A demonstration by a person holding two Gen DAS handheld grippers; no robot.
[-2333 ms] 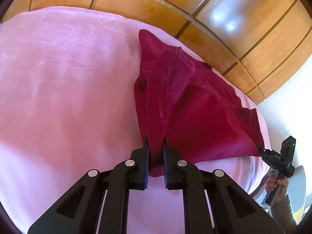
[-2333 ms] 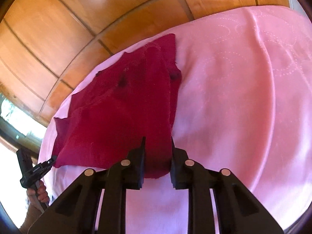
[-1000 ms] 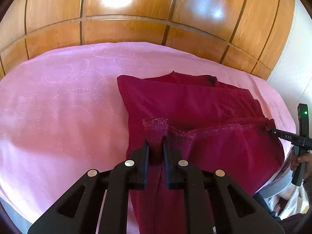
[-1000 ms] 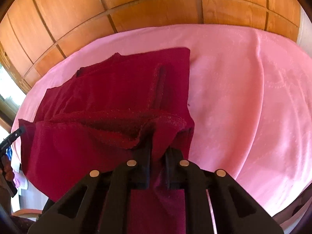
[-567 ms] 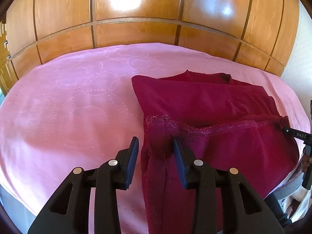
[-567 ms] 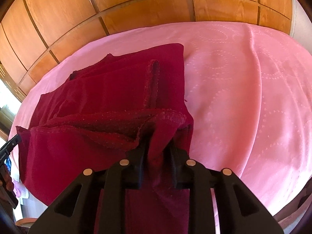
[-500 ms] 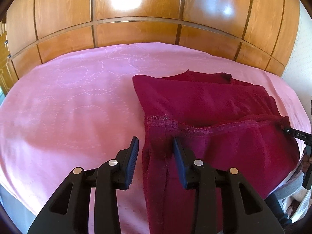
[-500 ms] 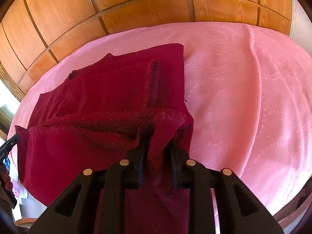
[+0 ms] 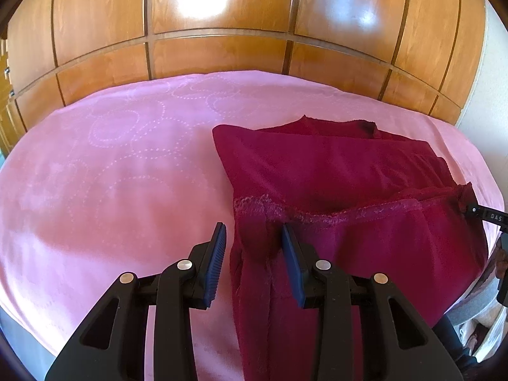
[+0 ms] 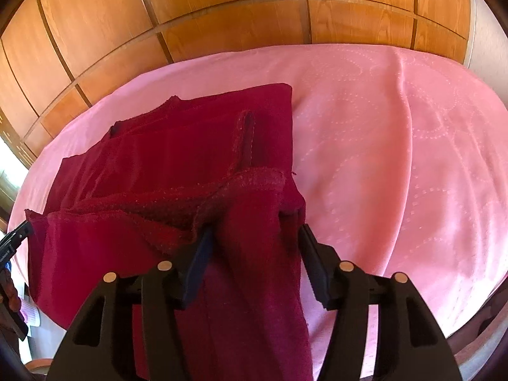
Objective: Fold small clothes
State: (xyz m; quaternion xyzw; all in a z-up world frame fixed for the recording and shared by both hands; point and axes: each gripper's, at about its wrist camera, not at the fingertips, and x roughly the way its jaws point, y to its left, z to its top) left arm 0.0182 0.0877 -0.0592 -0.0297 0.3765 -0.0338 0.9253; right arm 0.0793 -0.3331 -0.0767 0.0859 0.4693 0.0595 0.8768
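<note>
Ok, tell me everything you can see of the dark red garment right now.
The dark red garment is a soft, knit-looking cloth lying on the pink bedspread, its near part folded back over the rest, a stitched hem running across the fold. The near end hangs over the bed's edge. Both the left hand-held gripper and the right hand-held gripper have just opened, cloth loose between their jaws.

The left gripper (image 9: 254,238) points downward, its fingers (image 9: 219,254) parted with a gap on either side of the cloth (image 9: 333,190) between them. The right gripper (image 10: 254,247) also tilts down; its jaws have just been opening, cloth lying loose between the spread fingers (image 10: 312,263). In the left wrist view its tip shows at 3 o'clock.
</note>
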